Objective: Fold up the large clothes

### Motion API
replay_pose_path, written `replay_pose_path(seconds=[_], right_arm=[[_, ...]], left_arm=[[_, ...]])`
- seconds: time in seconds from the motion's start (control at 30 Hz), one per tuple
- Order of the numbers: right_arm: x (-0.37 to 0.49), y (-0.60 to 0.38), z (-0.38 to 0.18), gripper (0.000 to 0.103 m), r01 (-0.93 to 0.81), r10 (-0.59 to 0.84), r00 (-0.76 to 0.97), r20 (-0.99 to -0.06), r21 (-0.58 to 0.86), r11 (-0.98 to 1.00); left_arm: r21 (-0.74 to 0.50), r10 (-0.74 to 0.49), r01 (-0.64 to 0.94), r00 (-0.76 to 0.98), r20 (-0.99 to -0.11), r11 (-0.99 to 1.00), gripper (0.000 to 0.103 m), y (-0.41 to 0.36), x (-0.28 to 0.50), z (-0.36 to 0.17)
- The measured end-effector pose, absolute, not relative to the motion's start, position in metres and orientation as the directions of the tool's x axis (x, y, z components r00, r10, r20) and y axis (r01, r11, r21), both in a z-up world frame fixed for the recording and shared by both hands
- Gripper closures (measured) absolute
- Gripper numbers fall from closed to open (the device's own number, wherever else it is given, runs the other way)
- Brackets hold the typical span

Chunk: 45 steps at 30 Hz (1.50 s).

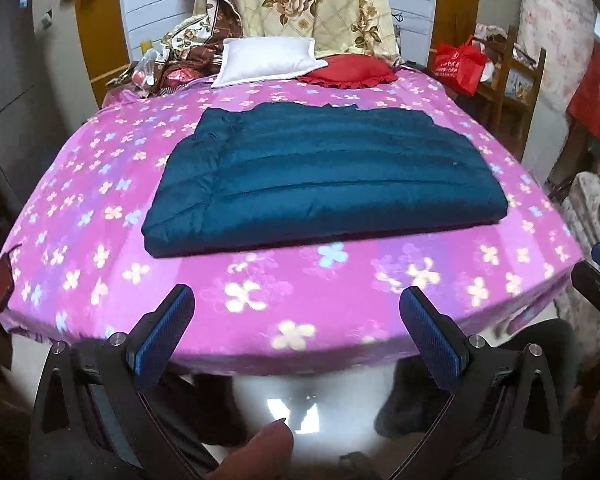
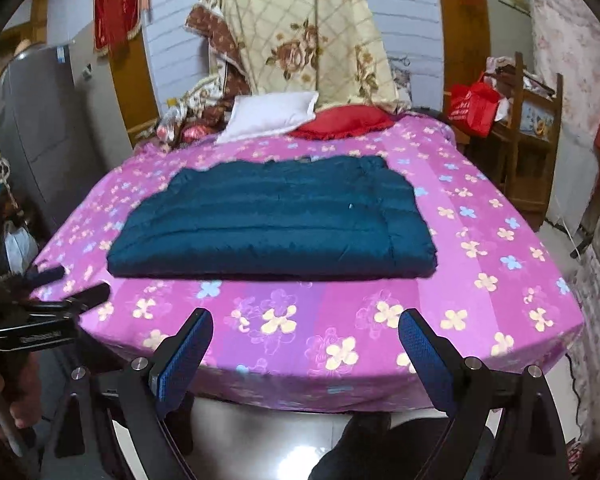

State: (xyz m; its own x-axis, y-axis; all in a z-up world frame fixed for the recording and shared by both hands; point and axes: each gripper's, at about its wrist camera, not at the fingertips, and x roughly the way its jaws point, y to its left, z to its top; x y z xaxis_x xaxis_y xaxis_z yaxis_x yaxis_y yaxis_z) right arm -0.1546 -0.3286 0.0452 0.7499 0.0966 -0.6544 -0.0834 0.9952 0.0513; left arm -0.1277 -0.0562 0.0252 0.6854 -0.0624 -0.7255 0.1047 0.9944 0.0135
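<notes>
Folded teal jacket (image 1: 324, 184) flat mid-bed (image 1: 340, 280) on the pink flowered sheet, short of white pillow (image 1: 268, 60) and red cushion (image 1: 348, 70). Left claw (image 1: 296, 312) spread wide, holding nothing, off the near edge. Right claw (image 2: 306, 334) likewise wide and bare. Seen only from left: dark red object (image 1: 4, 280) at bed's left corner. Only from right: grey fridge (image 2: 40, 120)

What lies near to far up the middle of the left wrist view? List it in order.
left gripper → purple flowered bedsheet → folded teal jacket → white pillow → floral quilt hanging behind.
</notes>
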Motion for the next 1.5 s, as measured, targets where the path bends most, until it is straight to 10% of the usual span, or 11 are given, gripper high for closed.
replay_pose_path(seconds=[1.5], right_arm=[[-0.176, -0.333, 0.052, 0.01, -0.069, 0.06, 0.761, -0.647, 0.011, 0.998]], left_arm=[[-0.024, -0.081, 0.099, 0.639, -0.765, 0.995, 0.0, -0.055, -0.134, 0.012]])
